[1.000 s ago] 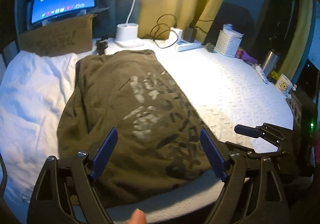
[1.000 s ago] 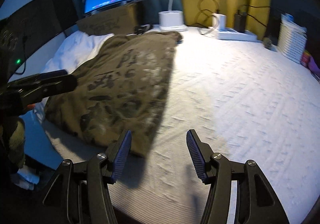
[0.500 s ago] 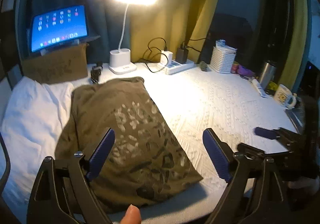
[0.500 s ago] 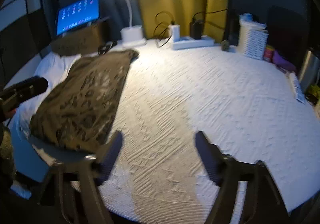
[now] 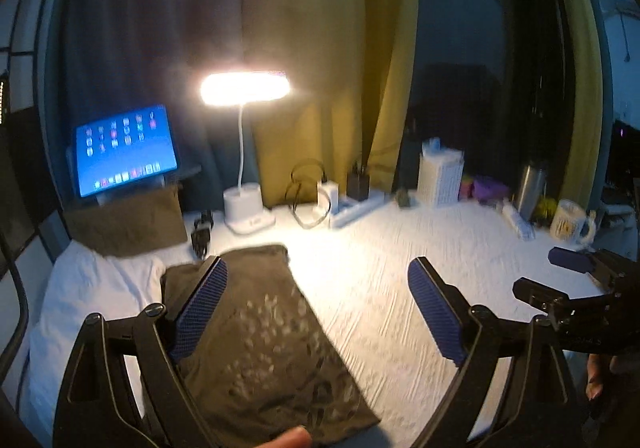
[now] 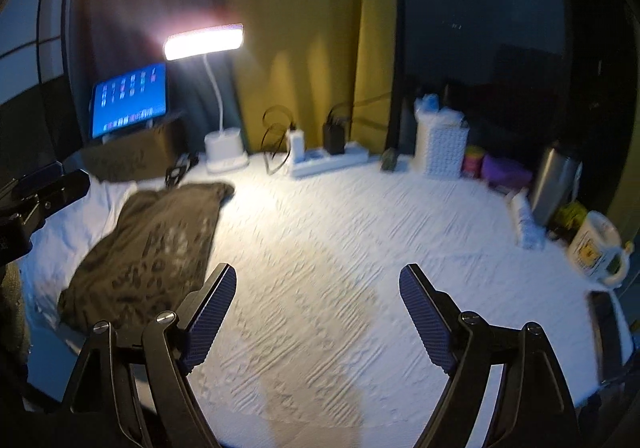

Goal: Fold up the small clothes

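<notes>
— Start at the left. What's out there?

— A lit blue-screened tablet [image 5: 124, 152] propped on a brown cardboard box [image 5: 128, 222], far beyond the left gripper's [image 5: 318, 312] jaws. Nearer, a crumpled white cloth [image 5: 92, 284], and on it the folded olive-green shirt with a faded pale print [image 5: 264, 340], lying flat under and just ahead of that gripper's left-hand jaw.

— Is it held?

— No. The left jaws are spreading wide with nothing between them but shirt edge and the white textured counter [image 5: 400, 272] below. The pads touch nothing.

— And past the shirt?

— A glowing white desk lamp [image 5: 245, 152], then a white power strip with plugged chargers [image 5: 352, 200], a white woven basket [image 5: 440, 176], a steel tumbler [image 5: 530, 186] and a cream mug [image 5: 570, 218], all far ahead and to the right of the jaws.

— The other hand?

— The right gripper [image 6: 316, 312] is opening too, empty, over bare counter; the shirt lies well off its left jaw.
</notes>
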